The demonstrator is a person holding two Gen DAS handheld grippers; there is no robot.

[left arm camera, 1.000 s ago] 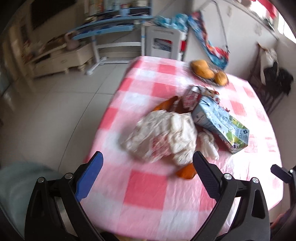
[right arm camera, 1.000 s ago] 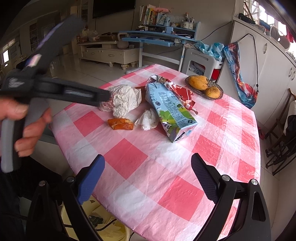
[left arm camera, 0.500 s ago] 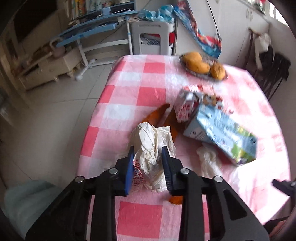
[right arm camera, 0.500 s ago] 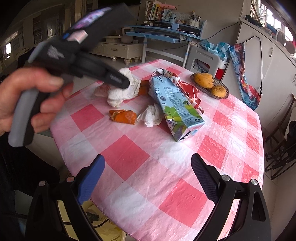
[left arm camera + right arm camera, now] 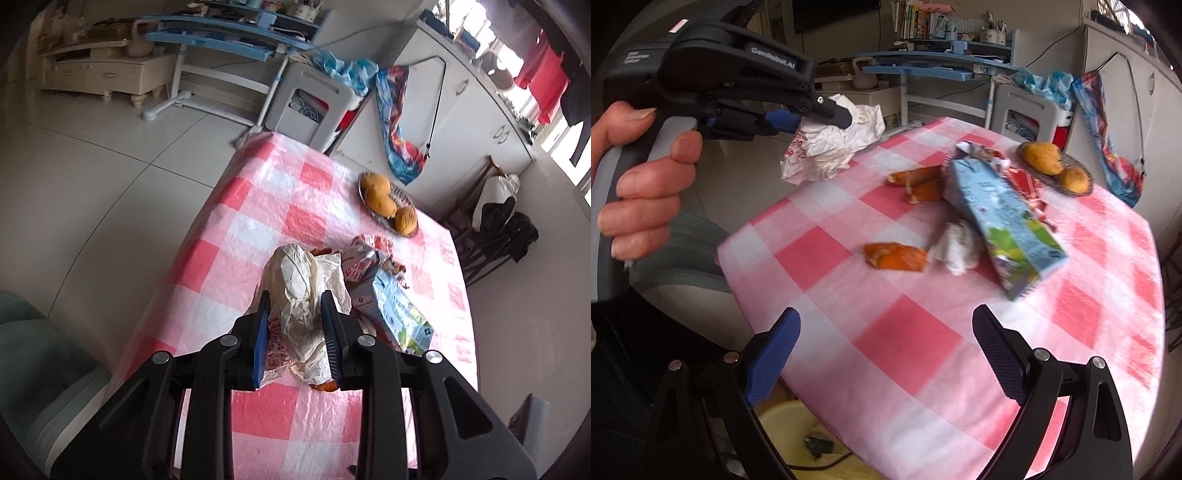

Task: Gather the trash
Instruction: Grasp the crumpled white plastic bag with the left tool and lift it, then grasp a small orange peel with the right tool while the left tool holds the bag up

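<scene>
My left gripper (image 5: 294,295) is shut on a crumpled white paper wrapper (image 5: 299,291). In the right wrist view a hand holds this left gripper (image 5: 834,112) up at the left, and the wrapper (image 5: 834,147) hangs clear of the pink checked table (image 5: 923,350). A blue milk carton (image 5: 1001,225) lies on its side, with a white tissue wad (image 5: 956,245) and an orange peel (image 5: 895,256) beside it. More peel (image 5: 919,182) lies further back. A red and white packet (image 5: 1023,177) sits behind the carton. My right gripper (image 5: 886,317) is open over the table's near edge, holding nothing.
A yellow bin (image 5: 798,435) stands on the floor under the table's near edge. A plate (image 5: 1075,162) of yellow fruit sits at the far side. Beyond the table are a grey stool (image 5: 310,107), a blue desk and white cabinets. A grey seat (image 5: 683,251) stands left of the table.
My left gripper closed on the white wrapper and raised it off the table, uncovering the peel beneath. My right gripper has come nearer to the trash, still open.
</scene>
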